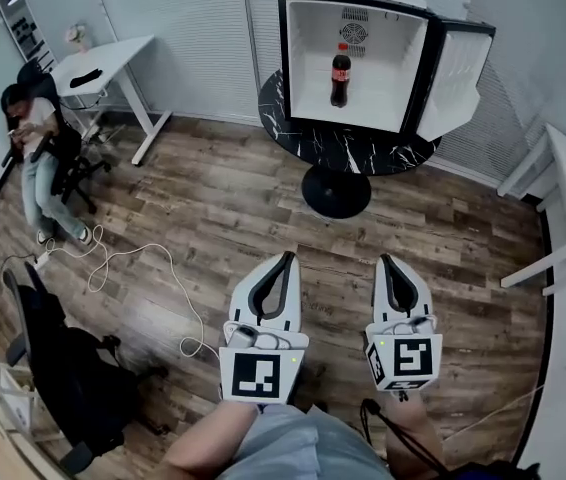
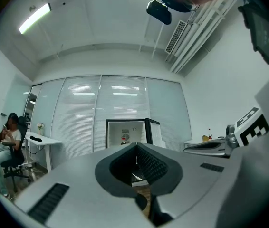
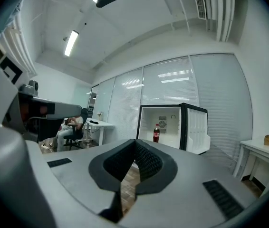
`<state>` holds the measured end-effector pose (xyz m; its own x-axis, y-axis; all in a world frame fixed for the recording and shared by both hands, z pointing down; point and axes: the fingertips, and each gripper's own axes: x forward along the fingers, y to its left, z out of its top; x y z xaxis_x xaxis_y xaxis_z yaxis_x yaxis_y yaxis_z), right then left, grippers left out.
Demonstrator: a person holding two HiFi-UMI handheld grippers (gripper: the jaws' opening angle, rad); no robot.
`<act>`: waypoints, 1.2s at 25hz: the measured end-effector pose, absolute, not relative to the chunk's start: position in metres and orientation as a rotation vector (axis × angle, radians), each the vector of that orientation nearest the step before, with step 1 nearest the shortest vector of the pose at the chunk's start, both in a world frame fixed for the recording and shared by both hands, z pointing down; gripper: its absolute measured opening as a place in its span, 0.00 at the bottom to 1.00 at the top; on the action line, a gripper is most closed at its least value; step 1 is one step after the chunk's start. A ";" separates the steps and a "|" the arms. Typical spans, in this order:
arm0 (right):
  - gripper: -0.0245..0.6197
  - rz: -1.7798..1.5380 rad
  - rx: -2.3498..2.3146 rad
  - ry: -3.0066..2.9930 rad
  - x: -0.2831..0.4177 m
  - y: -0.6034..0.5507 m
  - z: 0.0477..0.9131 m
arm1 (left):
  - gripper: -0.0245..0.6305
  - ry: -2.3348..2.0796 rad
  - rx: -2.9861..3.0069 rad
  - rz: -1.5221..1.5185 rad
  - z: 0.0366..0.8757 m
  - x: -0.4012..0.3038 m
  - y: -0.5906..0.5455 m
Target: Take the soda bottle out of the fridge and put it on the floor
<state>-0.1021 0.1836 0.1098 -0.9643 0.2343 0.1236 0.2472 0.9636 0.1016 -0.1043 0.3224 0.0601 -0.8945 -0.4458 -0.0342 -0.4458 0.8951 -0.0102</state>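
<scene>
The wood floor (image 1: 223,198) is the biggest thing here, and it is where the bottle has to end up. On it stands a round black counter (image 1: 363,156) on one foot. On that sits the small fridge (image 1: 408,63), with its door (image 1: 458,83) swung open to the right. Your left gripper (image 1: 286,259) and right gripper (image 1: 384,261) are low in front of you, well apart from the fridge. Both have their jaws pressed together with nothing in them. The soda bottle (image 1: 340,76) stands upright in the middle of the fridge, all by itself. It is tall and thin, so I think a bump from closed jaws could knock it over. Open one pair of jaws before you reach in. A hard push might also shake the fridge on that one-foot counter. The bottle looks smooth and round, so a weak squeeze could let it slip and drop. Last, a thin white cable (image 1: 133,253) lies on the floor to your left. Step wide of it, or you could trip.
</scene>
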 end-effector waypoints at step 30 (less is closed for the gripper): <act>0.06 -0.135 -0.233 -3.045 -0.353 0.128 0.111 | 0.06 2.974 -0.896 -0.087 0.073 -0.362 0.253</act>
